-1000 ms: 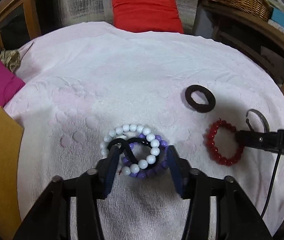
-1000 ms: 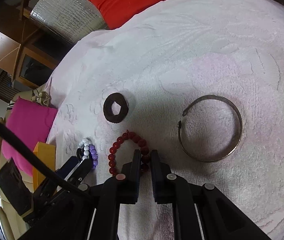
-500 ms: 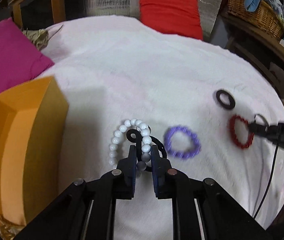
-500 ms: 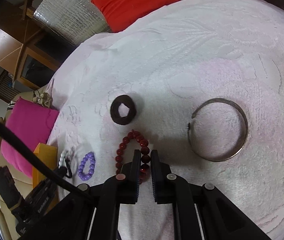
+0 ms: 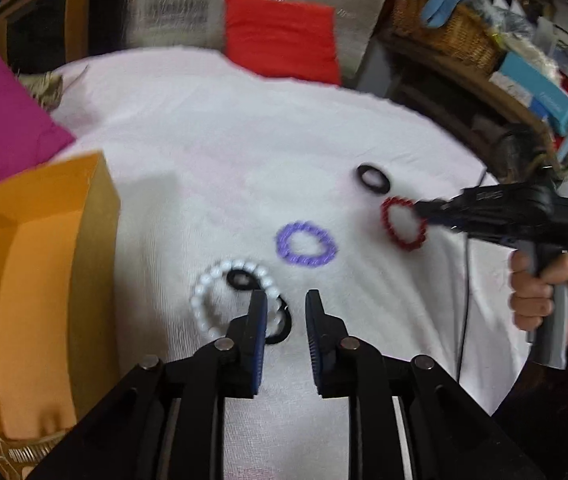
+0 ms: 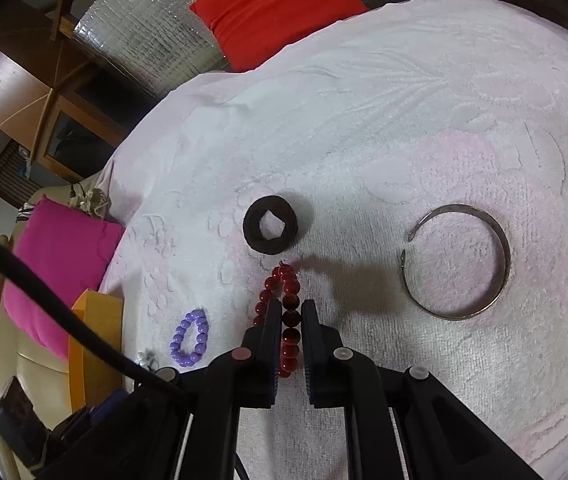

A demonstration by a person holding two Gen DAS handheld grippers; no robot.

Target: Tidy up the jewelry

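A pale pink towel (image 6: 424, 120) covers the surface. On it lie three bead bracelets: white (image 5: 203, 304), purple (image 5: 306, 244) and red (image 6: 286, 312). Only the right wrist view shows the metal bangle (image 6: 458, 262), centre right. The right gripper (image 6: 287, 320) clamps the red strand. The left gripper (image 5: 281, 312) has just been opening, nothing between its jaws; the white bracelet lies just left of them.

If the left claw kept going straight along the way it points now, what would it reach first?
Probably bare white towel. The left claw stands open, nothing between its pads; the white bead bracelet lies just left of that line, the purple bead bracelet a little farther on. Depth is unclear.
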